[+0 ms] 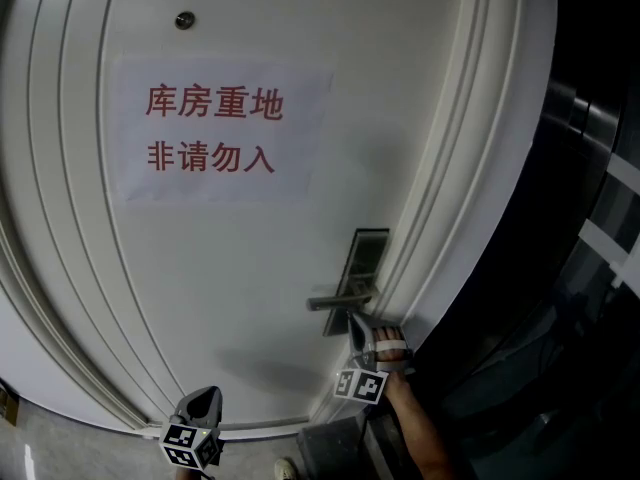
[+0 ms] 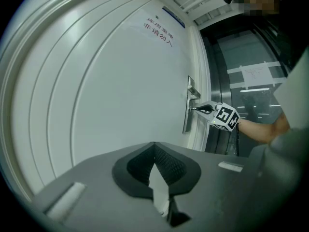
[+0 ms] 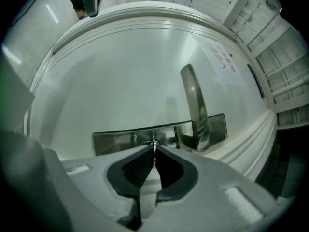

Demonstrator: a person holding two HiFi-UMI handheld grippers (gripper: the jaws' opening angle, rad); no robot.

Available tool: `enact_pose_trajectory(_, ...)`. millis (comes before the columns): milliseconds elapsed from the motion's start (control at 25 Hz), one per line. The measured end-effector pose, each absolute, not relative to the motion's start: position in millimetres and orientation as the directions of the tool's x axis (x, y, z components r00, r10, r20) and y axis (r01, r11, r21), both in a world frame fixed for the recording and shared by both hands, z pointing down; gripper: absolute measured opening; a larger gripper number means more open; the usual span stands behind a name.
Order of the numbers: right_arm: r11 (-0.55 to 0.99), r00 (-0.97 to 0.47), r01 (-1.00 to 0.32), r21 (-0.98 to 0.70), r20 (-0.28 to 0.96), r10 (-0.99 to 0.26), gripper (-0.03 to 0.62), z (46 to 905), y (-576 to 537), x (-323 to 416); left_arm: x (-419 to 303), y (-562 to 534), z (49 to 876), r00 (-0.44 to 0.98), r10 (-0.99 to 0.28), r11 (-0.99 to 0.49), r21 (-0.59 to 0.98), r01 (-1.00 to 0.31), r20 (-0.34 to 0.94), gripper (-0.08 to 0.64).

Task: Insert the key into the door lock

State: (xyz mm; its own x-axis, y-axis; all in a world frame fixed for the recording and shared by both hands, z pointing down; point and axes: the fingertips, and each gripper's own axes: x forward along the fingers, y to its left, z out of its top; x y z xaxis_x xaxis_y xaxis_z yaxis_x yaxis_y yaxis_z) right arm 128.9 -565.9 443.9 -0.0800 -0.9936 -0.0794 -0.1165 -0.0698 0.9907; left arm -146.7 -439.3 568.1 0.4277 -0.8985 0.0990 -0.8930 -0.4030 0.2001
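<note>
The white door carries a steel lock plate with a lever handle near its right edge. My right gripper points level at the plate's lower part, just under the handle. In the right gripper view the right gripper is shut on a small metal key, whose tip meets the keyhole on the lock plate; how deep it sits is hidden. The handle stands beside it. My left gripper hangs low at the door's left, shut with nothing in it, away from the plate.
A paper sign with red characters hangs on the door below a peephole. Ribbed door-frame mouldings run down the right side. Dark glass panels lie beyond. A forearm reaches up behind the right gripper.
</note>
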Motion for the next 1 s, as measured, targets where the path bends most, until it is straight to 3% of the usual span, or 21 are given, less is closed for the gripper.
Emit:
enact_pose_trajectory(280, -0.077, -0.064, -0.136, 0.988, -0.087, -0.994, 0.021, 444.2, -568.6, 131.6, -148.7, -435.8, 564.2, 0.425, -0.901, -0.403, 0.197, -0.894, 0.088, 0.003)
enact_pose_trajectory(640, -0.047, -0.065, -0.2, 0.979, -0.062, -0.996, 0.135, 451.4, -563.7, 134.7, -154.6, -428.3, 563.2, 0.416, -0.905, -0.394, 0.195, -0.898, 0.09, 0.003)
enact_pose_trajectory(1000, -0.061, -0.056, -0.3, 0.952, -0.081, -0.995, 0.14, 443.3, -543.5, 139.3, -151.4, -417.7, 555.6, 0.429, -0.9, -0.411, 0.174, -0.895, 0.082, 0.003)
